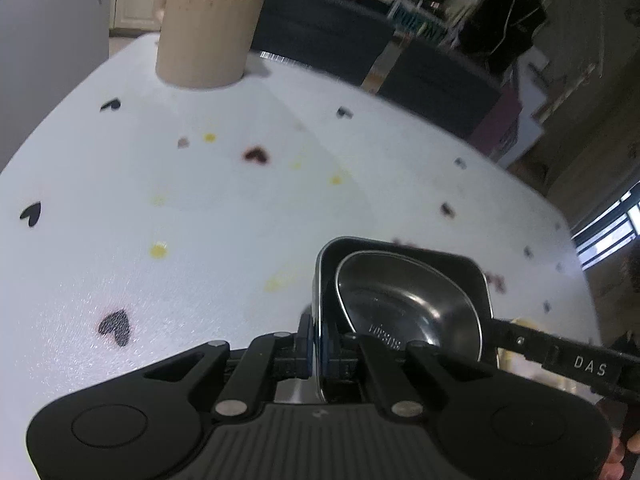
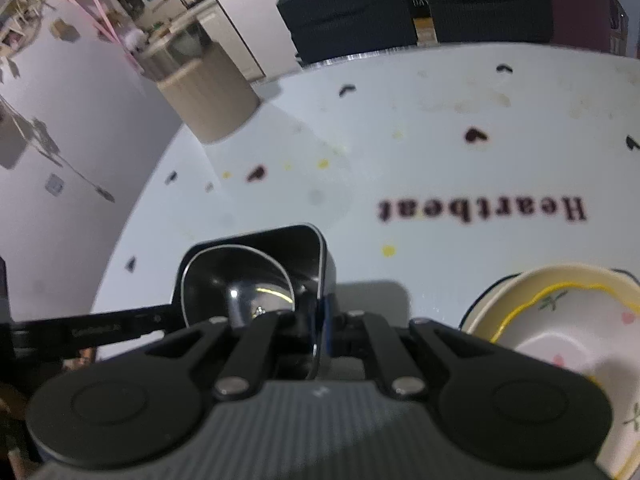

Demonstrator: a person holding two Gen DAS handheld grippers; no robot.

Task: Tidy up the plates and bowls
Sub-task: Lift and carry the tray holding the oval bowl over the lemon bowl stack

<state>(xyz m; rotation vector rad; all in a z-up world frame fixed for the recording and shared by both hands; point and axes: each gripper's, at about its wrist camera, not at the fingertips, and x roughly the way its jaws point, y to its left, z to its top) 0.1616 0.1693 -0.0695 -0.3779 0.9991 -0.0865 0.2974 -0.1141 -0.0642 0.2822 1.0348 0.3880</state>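
Observation:
A square steel dish [image 1: 400,250] with a round steel bowl [image 1: 404,304] nested inside it is held between both grippers, just above the white tablecloth. My left gripper [image 1: 318,344] is shut on the dish's left wall. My right gripper [image 2: 322,332] is shut on the opposite wall of the square dish [image 2: 316,246], and the round bowl [image 2: 236,280] shows inside it. Each gripper also appears in the other's view, clamped on the rim: the right gripper [image 1: 500,326] and the left gripper [image 2: 170,316]. A cream plate with a yellow rim and flower print [image 2: 560,320] lies at the right.
A beige cylindrical container [image 1: 204,36] stands at the table's far left corner. Two dark chairs [image 1: 320,28] sit behind the far edge. The tablecloth [image 2: 440,160] carries heart prints, yellow dots and the word "Heartbeat". A grey wall [image 2: 80,140] runs along the left.

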